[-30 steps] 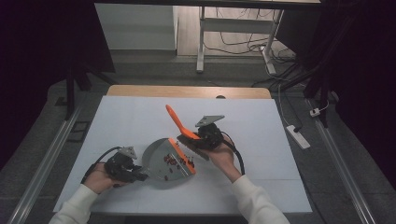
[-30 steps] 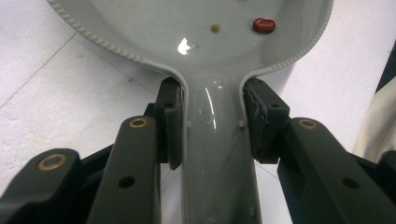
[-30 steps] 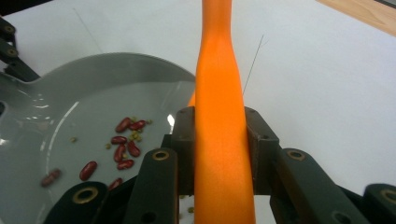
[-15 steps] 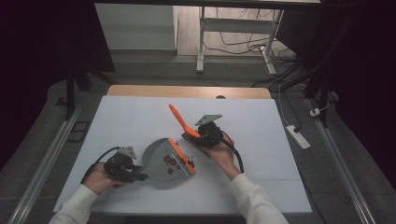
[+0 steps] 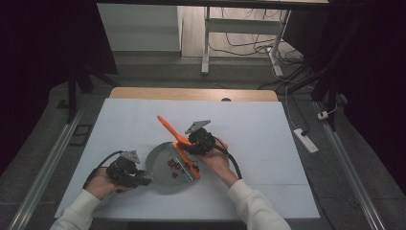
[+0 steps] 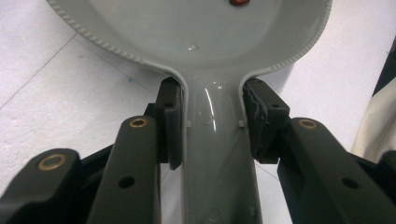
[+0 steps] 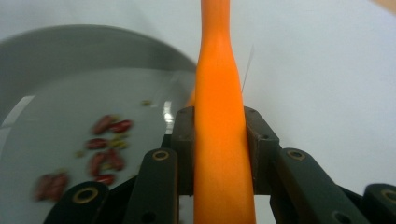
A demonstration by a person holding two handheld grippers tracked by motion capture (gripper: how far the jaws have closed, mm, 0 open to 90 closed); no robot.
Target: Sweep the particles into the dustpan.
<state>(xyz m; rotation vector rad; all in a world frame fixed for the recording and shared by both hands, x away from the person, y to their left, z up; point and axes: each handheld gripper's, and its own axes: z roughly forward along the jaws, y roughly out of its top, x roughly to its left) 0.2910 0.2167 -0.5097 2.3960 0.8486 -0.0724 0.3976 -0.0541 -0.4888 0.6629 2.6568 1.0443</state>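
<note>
Near the front edge of the white table (image 5: 268,129), left gripper (image 5: 128,173) has its jaws closed on the handle (image 6: 217,154) of the grey pan (image 5: 160,179); the left gripper view shows both pads tight against the handle's sides right where it meets the bowl. My read: that grip is there to pin the pan so it doesn't slide or spin while the other tool works inside it. Right gripper (image 5: 195,143) is clamped on the orange spatula (image 5: 168,127), pads squeezing the neck of the handle, as the right gripper view shows. From the high view the handle end sticks up and away toward the far left, while the flat blade (image 5: 187,163) slants down into the pan along its right side. Beans (image 5: 173,165), dark red, sit loose on the pan floor just left of the blade, a few greenish bits (image 7: 119,142) mixed in. Blade angle looks set for scraping or pushing them across the pan, though I can't tell if its edge actually touches the bottom. Holding the spatula mid-handle gives leverage but leaves a long tail swinging over the table. Surroundings: tabletop around the pan is bare, so nothing blocks either hand. Off the table, a desk frame (image 5: 207,38) with dangling cables stands at the back, and a power strip (image 5: 306,140) lies on the floor to the right, both well apart. Main constraint is the pan rim: low wall, beans could get pushed over it.
</note>
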